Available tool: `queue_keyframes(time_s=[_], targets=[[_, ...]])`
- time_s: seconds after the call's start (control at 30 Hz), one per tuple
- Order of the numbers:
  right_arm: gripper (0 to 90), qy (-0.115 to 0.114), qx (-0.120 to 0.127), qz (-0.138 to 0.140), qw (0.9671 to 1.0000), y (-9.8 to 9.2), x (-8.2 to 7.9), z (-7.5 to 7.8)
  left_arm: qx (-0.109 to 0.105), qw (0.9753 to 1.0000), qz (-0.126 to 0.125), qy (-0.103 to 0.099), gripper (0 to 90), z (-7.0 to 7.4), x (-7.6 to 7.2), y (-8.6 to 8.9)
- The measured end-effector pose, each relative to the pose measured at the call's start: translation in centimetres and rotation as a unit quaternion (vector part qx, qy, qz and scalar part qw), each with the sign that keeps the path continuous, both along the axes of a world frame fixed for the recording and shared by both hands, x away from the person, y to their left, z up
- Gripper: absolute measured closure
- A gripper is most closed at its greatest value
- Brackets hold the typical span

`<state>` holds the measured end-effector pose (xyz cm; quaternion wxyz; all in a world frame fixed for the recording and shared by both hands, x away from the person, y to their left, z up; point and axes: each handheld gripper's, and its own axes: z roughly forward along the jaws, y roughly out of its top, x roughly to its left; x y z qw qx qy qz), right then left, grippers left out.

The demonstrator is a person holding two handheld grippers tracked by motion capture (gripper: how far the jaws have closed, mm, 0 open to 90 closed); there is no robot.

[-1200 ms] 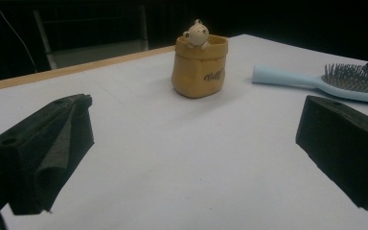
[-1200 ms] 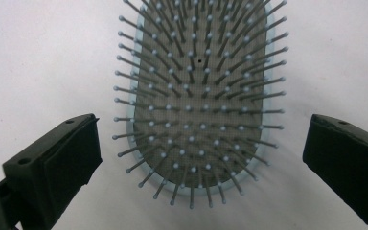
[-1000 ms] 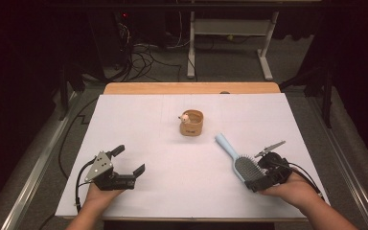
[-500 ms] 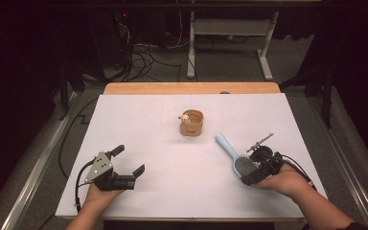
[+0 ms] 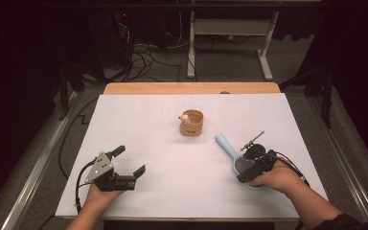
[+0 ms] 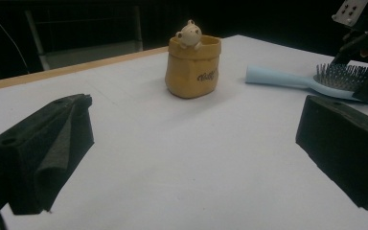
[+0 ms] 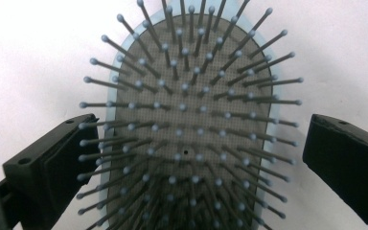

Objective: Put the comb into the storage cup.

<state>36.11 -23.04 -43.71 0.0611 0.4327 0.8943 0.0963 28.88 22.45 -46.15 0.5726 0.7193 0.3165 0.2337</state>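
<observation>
right claw [image 7: 191, 158] astride blue hairbrush [image 7: 187, 120]; pot [image 6: 193, 67] lettering unreadable

Around the yellow pot [image 5: 191, 123], bare white table cover [image 5: 139, 120] is seen on all sides. Passage toward the pot's near right is blocked by the hairbrush [image 5: 230, 149], straddled by the right gripper [image 5: 244, 167].

L gripper [image 5: 130, 161] & R gripper [image 7: 194, 158]: jaws wide
</observation>
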Motion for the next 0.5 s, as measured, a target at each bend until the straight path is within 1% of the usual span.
queue_keyframes(time_s=[0.23, 0.27, 0.33, 0.37, 0.5], targets=[[1.3, 0.007, -0.008, 0.003, 0.9999, 0.07, 0.24, -0.29, -0.002, 1.0000, 0.001, 0.001, 0.4, -0.01, 0.01, 0.02], [1.9, 0.010, -0.007, 0.000, 0.9999, 0.12, 0.22, -0.36, -0.002, 1.0000, 0.001, 0.000, 0.4, -0.01, 0.00, 0.03], [2.4, 0.011, -0.009, 0.007, 0.9999, 0.07, 0.29, -0.45, -0.003, 1.0000, 0.001, 0.000, 0.4, -0.01, 0.00, 0.05], [2.9, 0.013, -0.010, 0.004, 0.9998, 0.13, 0.21, -0.47, -0.003, 1.0000, 0.001, 0.001, 0.4, -0.01, 0.01, 0.07], [3.6, 0.014, -0.012, 0.010, 0.9998, 0.10, 0.11, -0.53, -0.003, 1.0000, 0.000, 0.001, 0.4, -0.06, 0.04, 0.05]])
